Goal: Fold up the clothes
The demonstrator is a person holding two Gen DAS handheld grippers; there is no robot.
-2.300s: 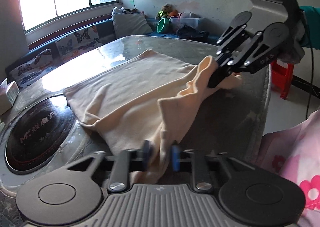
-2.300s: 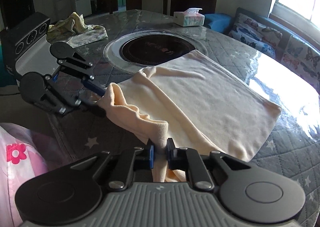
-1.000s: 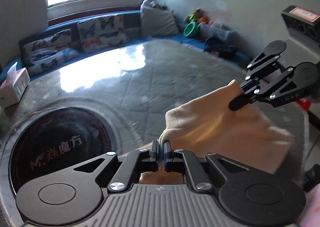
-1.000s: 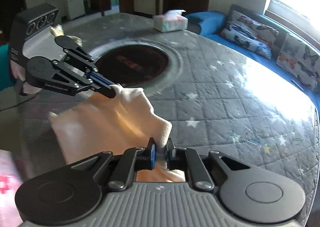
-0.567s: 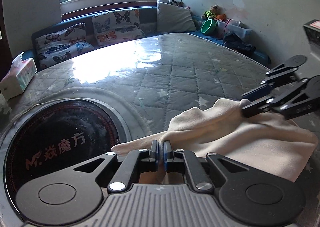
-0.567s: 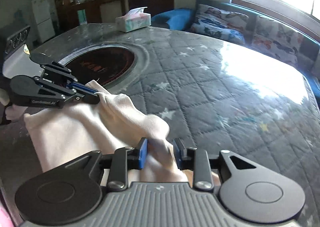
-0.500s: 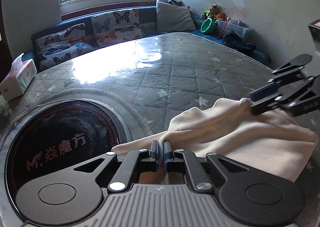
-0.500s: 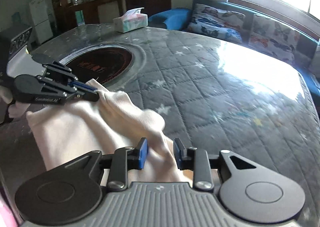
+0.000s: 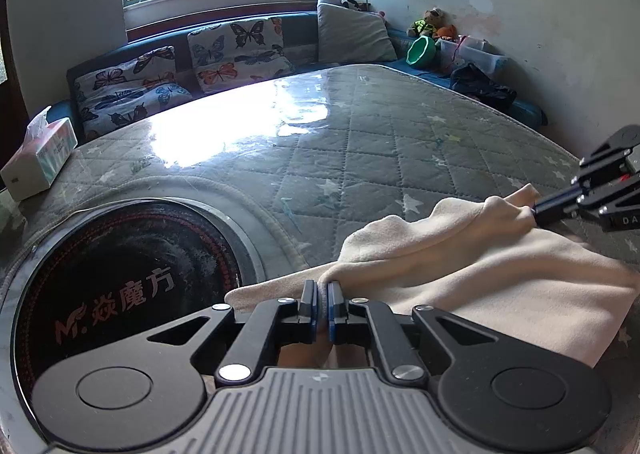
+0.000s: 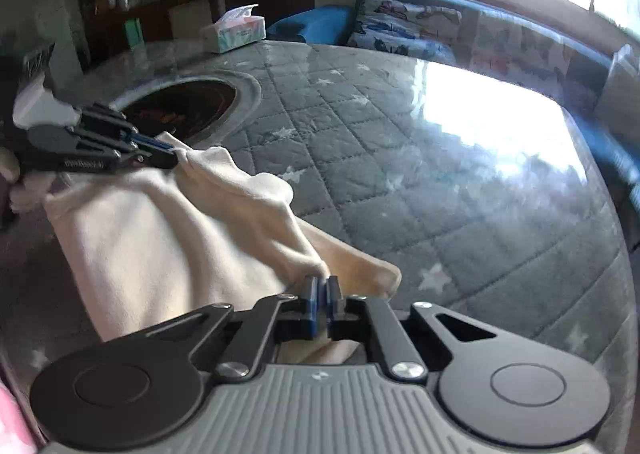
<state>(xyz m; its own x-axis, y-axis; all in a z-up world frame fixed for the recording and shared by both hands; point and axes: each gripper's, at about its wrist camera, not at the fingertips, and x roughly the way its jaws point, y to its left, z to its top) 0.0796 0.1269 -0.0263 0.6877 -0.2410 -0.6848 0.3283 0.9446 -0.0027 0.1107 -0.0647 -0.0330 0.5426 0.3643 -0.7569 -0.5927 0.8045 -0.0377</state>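
Both our grippers, left (image 9: 322, 308) and right (image 10: 319, 304), have jaws pinched narrow on the cloth (image 10: 168, 238), one on each upper corner, so its edge spans between them while the rest drapes on the bench (image 10: 460, 182) near edge.

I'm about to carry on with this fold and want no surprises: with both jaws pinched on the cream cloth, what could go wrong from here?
The left gripper and right gripper each pinch only a small bit of the cream cloth's edge; a tug could slip it free. The edge sags between them, so the fold may land creased. The cloth's left corner lies at the black round hob and could drag onto it.
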